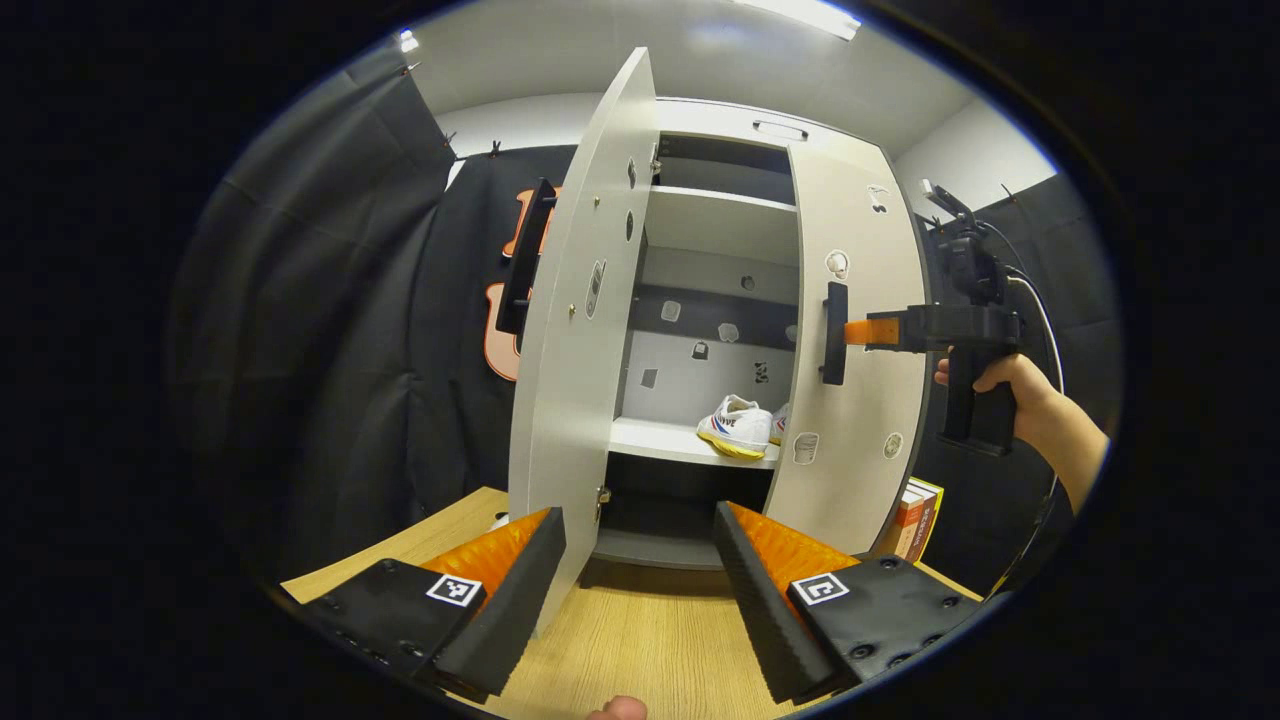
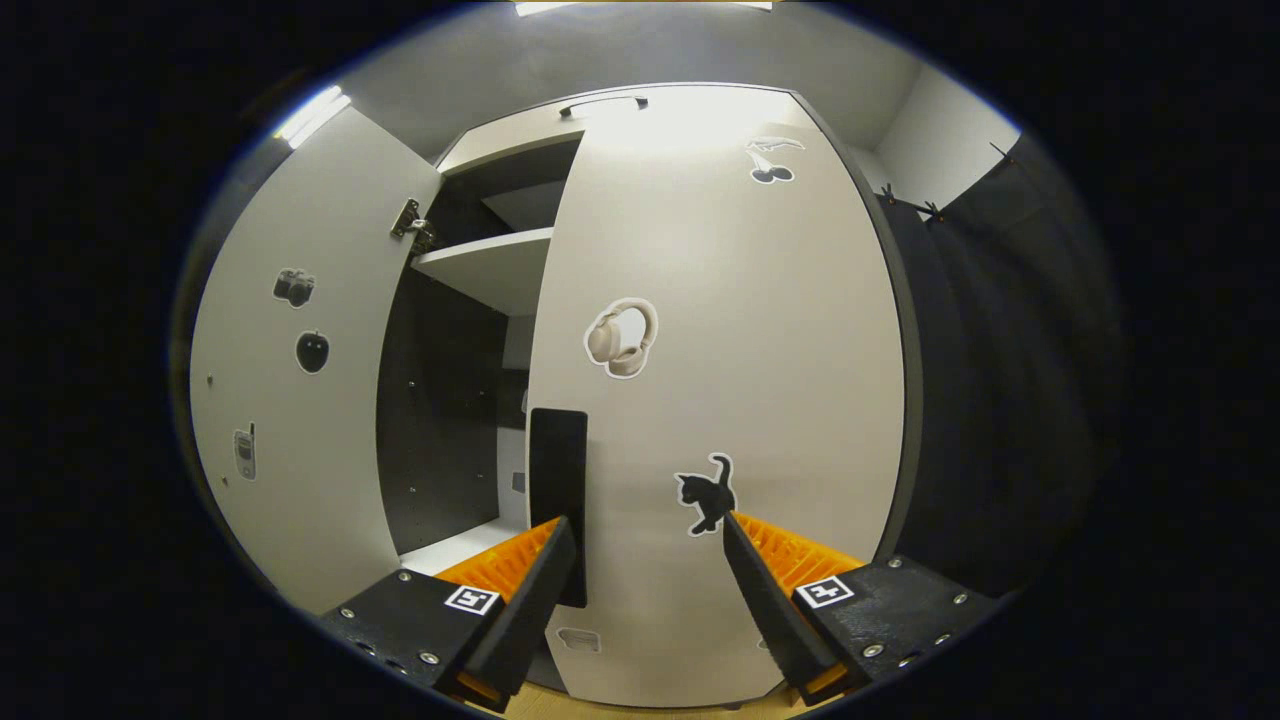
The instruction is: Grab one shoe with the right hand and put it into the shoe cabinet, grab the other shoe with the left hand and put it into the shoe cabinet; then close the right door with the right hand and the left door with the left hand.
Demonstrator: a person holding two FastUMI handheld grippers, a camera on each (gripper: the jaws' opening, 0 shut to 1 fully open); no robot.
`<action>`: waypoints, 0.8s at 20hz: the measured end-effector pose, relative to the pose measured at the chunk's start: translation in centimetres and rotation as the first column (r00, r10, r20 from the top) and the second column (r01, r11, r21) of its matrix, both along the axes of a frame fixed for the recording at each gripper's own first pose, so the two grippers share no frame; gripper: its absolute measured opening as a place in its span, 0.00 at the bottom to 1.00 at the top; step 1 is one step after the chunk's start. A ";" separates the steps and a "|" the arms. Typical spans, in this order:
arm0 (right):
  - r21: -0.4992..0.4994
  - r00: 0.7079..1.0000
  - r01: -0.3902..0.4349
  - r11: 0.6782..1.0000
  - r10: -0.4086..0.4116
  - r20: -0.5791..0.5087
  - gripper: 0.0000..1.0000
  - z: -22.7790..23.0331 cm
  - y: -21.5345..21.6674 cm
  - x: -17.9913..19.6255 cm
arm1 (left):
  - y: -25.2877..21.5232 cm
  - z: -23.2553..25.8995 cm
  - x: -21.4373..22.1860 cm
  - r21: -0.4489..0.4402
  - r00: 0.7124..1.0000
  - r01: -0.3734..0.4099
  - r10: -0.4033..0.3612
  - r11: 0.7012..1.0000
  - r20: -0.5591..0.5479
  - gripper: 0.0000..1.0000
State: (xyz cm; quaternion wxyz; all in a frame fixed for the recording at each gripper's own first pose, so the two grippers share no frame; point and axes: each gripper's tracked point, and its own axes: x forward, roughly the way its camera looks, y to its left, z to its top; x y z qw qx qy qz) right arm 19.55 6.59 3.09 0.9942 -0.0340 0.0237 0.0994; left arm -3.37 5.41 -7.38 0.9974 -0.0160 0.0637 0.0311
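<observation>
Pale grey board makes up the shoe cabinet (image 1: 720, 230), which stands on a light wooden surface (image 1: 640, 640) with both doors swung out. The left door (image 1: 580, 330) stands wide open, nearly edge-on in the left gripper view, its dark handle (image 1: 522, 255) on the outer face. The right door (image 2: 720, 400) is partly closed and carries small stickers — headphones, a cat.

In the left gripper view a person's hand (image 1: 1010, 385) grips the right hand-held gripper (image 1: 862, 332) by its pistol-style grip, forearm coming in from the right, the tool held level with its tip at the right door's handle (image 1: 834, 332). In the right gripper view its fingers stand apart against the door face, the left one touching the handle's lower end, clamped on nothing.

The left hand-held gripper (image 1: 640, 570) is held low before the cabinet's opening, fingers spread wide, nothing between them.

On the cabinet's lower shelf (image 1: 670, 440) sits a white shoe (image 1: 738, 425) with a yellow sole and red and blue stripes; a second shoe (image 1: 780, 420) peeks out just beside it, mostly hidden by the right door.

Books (image 1: 918, 518) stand beside the cabinet; their lettering is too small to read.
</observation>
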 end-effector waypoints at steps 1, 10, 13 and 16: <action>0.002 1.000 0.004 1.000 -0.004 0.007 0.92 0.2 -0.4 -0.9 | -0.1 0.1 0.1 0.001 1.000 0.004 -0.004 1.000 0.001 0.97; 0.037 0.998 0.055 0.998 -0.055 0.011 0.92 -2.3 -3.3 -11.7 | -2.6 0.3 0.3 -0.007 0.999 0.055 -0.055 0.998 0.002 0.96; 0.039 0.996 0.088 0.995 -0.088 0.000 0.92 -4.5 -4.3 -15.1 | -3.7 0.4 0.4 0.000 0.997 0.072 -0.072 0.997 0.002 0.99; 0.009 0.995 0.096 0.995 -0.096 0.007 0.92 -6.3 -4.8 -17.5 | -4.2 1.1 0.1 -0.036 0.997 0.076 -0.075 0.996 0.024 0.96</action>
